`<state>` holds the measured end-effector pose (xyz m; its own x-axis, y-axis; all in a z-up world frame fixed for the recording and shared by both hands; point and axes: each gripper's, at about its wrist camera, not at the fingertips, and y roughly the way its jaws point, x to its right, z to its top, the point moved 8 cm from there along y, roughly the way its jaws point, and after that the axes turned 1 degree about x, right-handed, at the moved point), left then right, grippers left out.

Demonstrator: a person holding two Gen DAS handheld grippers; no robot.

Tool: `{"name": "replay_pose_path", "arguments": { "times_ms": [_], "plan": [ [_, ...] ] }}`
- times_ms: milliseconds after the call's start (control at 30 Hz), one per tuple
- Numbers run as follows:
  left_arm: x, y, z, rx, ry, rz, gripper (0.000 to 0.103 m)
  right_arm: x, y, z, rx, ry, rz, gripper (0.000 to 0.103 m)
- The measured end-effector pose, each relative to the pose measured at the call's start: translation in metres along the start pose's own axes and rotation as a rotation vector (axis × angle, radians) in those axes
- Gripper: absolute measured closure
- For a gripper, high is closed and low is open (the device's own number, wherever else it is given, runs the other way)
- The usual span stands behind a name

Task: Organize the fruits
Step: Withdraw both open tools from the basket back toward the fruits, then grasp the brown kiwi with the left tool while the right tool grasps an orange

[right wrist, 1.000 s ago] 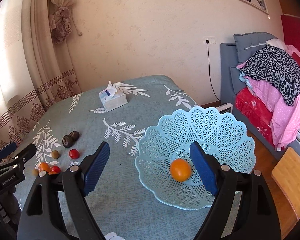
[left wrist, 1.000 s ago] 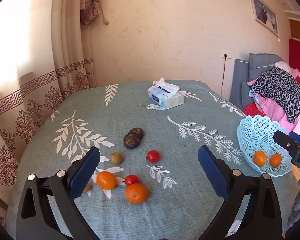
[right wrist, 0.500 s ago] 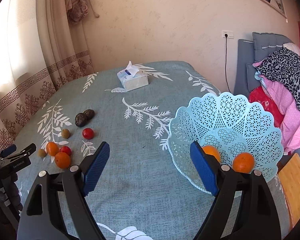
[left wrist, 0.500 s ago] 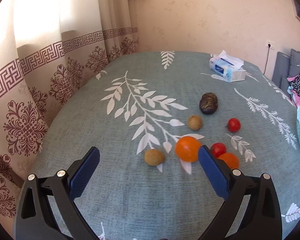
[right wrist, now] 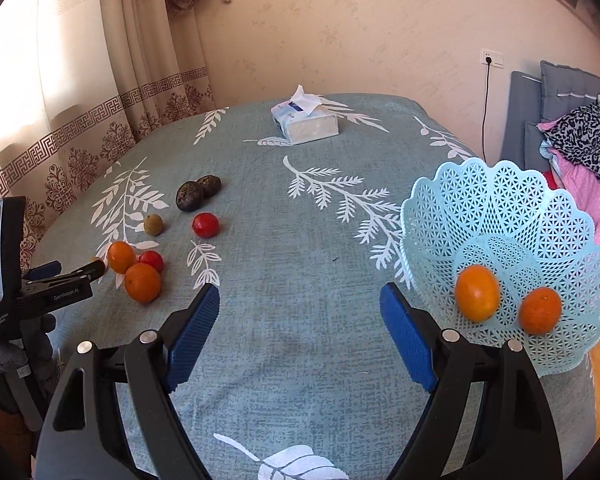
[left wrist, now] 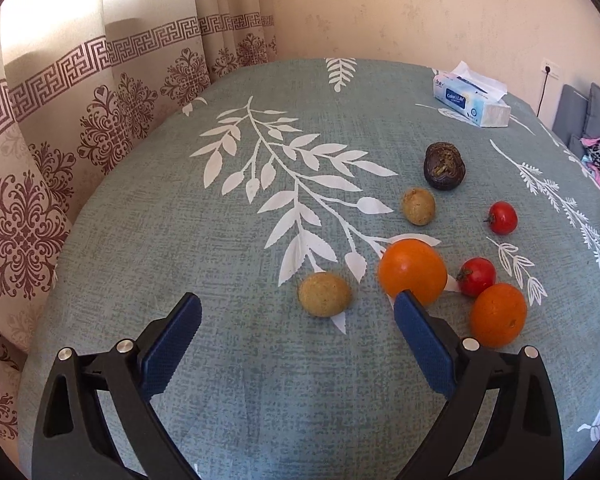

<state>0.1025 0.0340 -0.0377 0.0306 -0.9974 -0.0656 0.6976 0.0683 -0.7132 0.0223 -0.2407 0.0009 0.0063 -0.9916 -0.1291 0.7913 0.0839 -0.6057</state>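
- Fingers first: the left gripper (left wrist: 296, 320) has its blue fingers (left wrist: 172, 340) spread wide with nothing between the pads, though they have just been narrowing a little, and the small yellow-brown fruit (left wrist: 324, 294) sits just ahead of the gap.
- Right beside that fruit is a big orange (left wrist: 413, 271), with the right-hand finger's tip in front of its lower edge; whether it touches, I cannot tell.
- Loose fruit clusters here: a second orange (left wrist: 498, 314), two red tomatoes (left wrist: 476, 277), another small brown fruit (left wrist: 419, 206) and a dark wrinkled one (left wrist: 444, 165), all resting on the leaf-patterned surface (left wrist: 220, 220).
- Over on the other side, the right gripper (right wrist: 300, 332) hangs with fingers apart and empty, above bare cloth.
- Next to it the pale blue lattice basket (right wrist: 512, 208) leans tilted, holding two oranges (right wrist: 477, 293) low in its bowl: that looks like the collecting spot.
- My read: the left side is lining up a pick from the pile, and round fruit may roll if nudged.
- Tissue box (right wrist: 306, 122) stands far back, well clear.
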Motion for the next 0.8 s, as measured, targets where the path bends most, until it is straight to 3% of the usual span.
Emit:
{"name": "replay_pose_path", "arguments": {
  "times_ms": [167, 367, 567, 800],
  "plan": [
    [-0.002, 0.015, -0.007, -0.079, -0.038, -0.061, 0.037, -0.016, 0.005, -0.001, -0.018, -0.018, 0.045, 0.019],
    [0.001, 0.009, -0.005, -0.056, -0.043, -0.137, 0.073, -0.051, 0.015, -0.001, -0.050, -0.056, 0.123, 0.019],
    [0.000, -0.001, -0.003, -0.028, -0.043, -0.141, 0.074, -0.090, 0.035, -0.003, -0.113, -0.099, 0.200, 0.019],
    [-0.013, -0.017, 0.012, 0.037, -0.043, -0.089, 0.074, -0.129, 0.065, -0.012, -0.192, -0.152, 0.245, 0.019]
  ]
}}
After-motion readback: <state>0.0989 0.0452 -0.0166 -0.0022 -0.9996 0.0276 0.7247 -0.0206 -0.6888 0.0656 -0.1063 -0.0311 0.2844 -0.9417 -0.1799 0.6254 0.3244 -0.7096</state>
